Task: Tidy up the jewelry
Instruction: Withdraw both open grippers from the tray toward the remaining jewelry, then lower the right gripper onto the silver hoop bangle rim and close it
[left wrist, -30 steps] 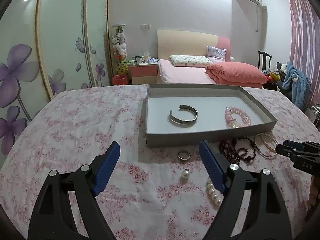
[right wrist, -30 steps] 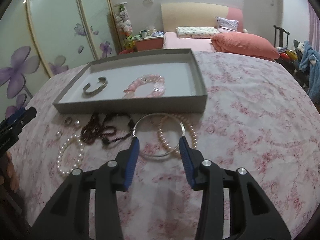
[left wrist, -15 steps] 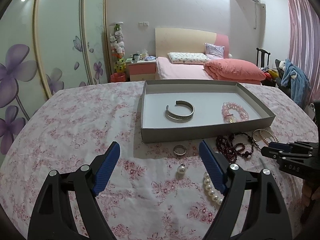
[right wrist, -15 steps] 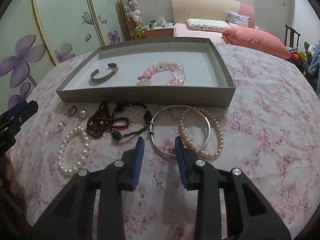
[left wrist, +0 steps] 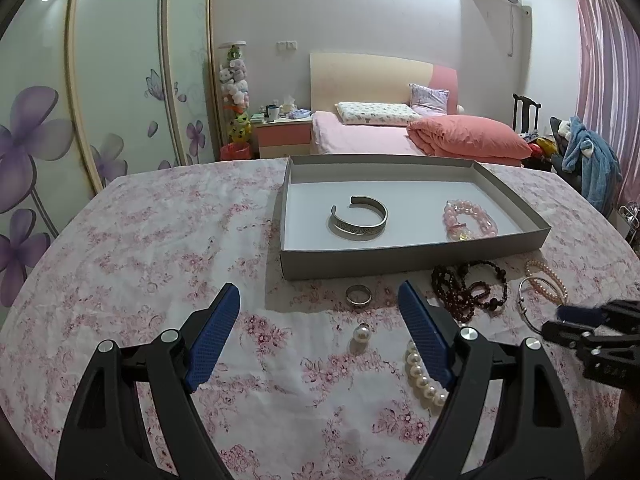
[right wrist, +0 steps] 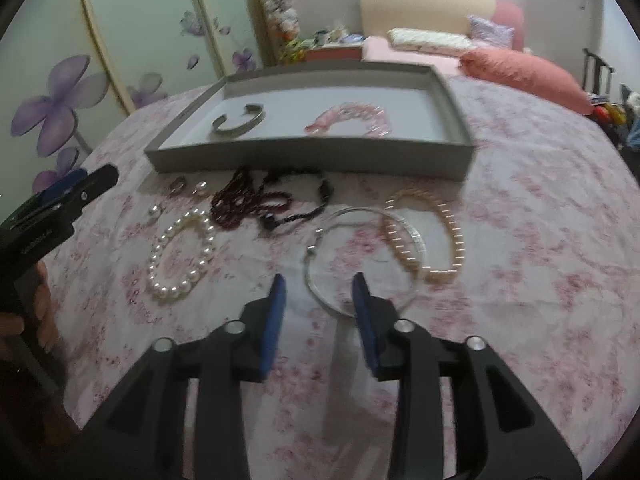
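Left wrist view: the left gripper [left wrist: 320, 300] hangs wide open over the floral tablecloth [left wrist: 160, 248], nothing between its blue pads. Just ahead lie a silver ring [left wrist: 358, 294], a loose pearl [left wrist: 362, 333] and a white pearl bracelet [left wrist: 424, 376]. The right gripper [right wrist: 318, 284] has its jaws opening, the near rim of the thin silver bangle [right wrist: 360, 256] between them, untouched. White lettering on each gripper's side is too blurred to read. Beside the bangle lie a pale pearl strand [right wrist: 432, 236] and dark red beads [right wrist: 264, 200]. Beyond, the grey tray [left wrist: 400, 266] holds a silver cuff [left wrist: 359, 222] and a pink bead bracelet [left wrist: 469, 220].
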### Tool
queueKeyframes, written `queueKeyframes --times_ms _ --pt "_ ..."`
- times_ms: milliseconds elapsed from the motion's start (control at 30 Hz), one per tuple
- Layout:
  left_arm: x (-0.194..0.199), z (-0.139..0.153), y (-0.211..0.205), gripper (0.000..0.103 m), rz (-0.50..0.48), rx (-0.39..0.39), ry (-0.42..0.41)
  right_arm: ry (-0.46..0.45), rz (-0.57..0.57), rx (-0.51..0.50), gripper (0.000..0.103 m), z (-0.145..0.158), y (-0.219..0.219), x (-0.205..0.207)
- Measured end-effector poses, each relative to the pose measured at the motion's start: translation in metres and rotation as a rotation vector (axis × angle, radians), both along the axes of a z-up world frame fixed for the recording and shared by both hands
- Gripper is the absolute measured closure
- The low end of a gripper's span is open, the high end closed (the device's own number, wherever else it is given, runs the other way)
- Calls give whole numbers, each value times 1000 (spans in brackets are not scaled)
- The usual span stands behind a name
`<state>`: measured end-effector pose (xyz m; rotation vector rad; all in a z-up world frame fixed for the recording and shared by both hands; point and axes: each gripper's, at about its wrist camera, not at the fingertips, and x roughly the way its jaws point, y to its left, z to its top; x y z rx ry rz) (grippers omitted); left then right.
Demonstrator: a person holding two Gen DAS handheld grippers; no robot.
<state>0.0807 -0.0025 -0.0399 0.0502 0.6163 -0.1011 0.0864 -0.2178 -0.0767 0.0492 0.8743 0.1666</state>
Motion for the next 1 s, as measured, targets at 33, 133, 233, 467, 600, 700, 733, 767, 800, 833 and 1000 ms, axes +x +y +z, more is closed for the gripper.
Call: queueKeyframes --times_ms 33,133,233,467,600,700,733,767,800,833,1000 --pt "0 0 0 22 0 -1 0 -9 -18 -12 44 2 -3 -2" --pt "0 0 0 21 -1 1 0 5 -52 -41 35 0 -8 -3" --pt "-1 -1 -1 21 -3 2 2 45 -66 -46 35 -7 -10 4" --pt "-1 -1 -1 21 0 -6 4 67 -55 -68 32 -12 6 20" --pt "-1 -1 -1 21 -1 -6 5 67 -58 -92 29 -13 12 31" --pt "-2 -1 -1 21 -4 -9 6 67 -63 -103 28 -13 13 36" --pt "-2 -1 0 21 -6 -10 7 65 -63 -105 28 -14 13 37" --pt "-3 -1 0 21 -8 -11 8 61 -63 -106 28 -14 13 38" --pt "-3 -1 -1 21 -12 -13 10 55 -66 -109 32 -14 13 38" --pt "-4 -2 -2 21 -18 -14 13 49 -67 -107 35 -14 12 38" --pt "-10 -3 -10 21 -71 -23 38 48 -68 -101 38 -13 8 32"
